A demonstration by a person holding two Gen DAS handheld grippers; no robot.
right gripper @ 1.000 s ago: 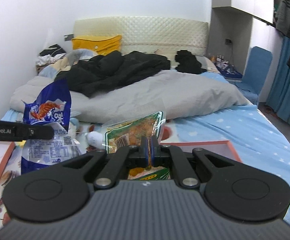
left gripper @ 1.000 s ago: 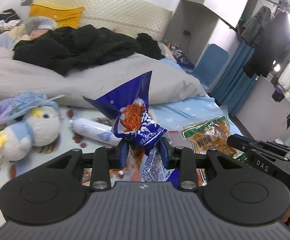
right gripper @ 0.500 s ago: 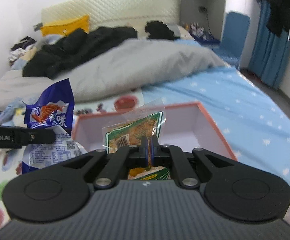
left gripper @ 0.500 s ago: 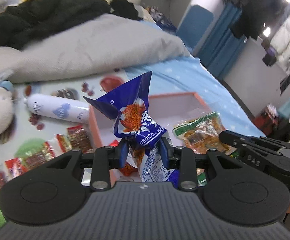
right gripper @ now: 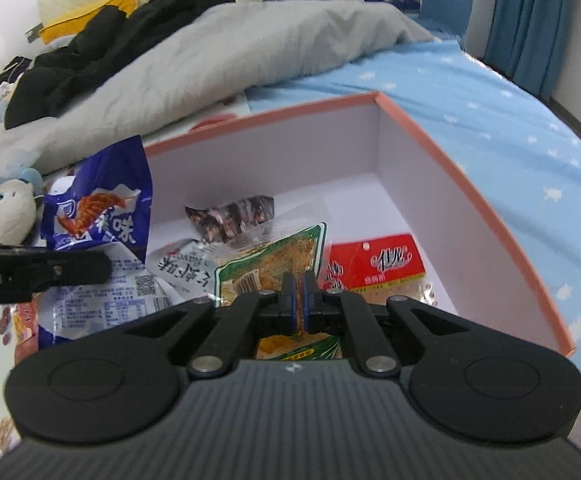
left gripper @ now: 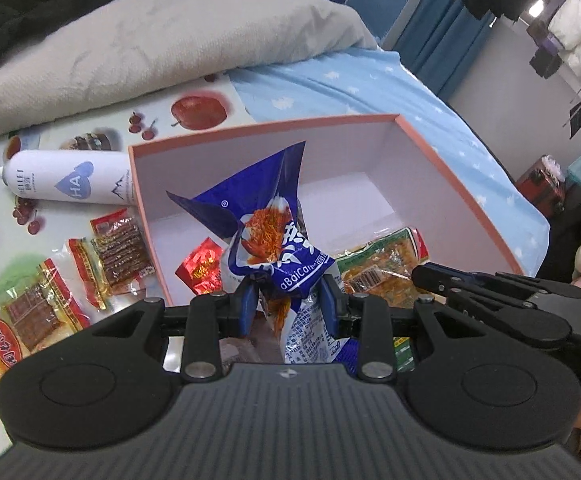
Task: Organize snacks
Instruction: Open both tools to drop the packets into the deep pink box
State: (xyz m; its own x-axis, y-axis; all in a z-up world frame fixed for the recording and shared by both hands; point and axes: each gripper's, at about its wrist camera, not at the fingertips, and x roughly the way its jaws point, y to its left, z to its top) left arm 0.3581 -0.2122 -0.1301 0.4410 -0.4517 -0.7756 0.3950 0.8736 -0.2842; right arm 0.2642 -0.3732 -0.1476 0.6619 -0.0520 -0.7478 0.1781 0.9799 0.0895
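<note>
The blue snack bag (left gripper: 278,248) is clamped by the left gripper (left gripper: 288,304), the green packet (right gripper: 274,264) by the right gripper (right gripper: 299,300). Both are held over the near edge of the pink-rimmed box (right gripper: 450,136). Bare floor is seen toward the far right corner.

My fingers pinch a crumpled blue snack bag (left gripper: 274,248) and a green-edged packet (right gripper: 278,264) at frame centre, above the pink-rimmed box (right gripper: 470,160) holding red packets (right gripper: 386,264).
</note>
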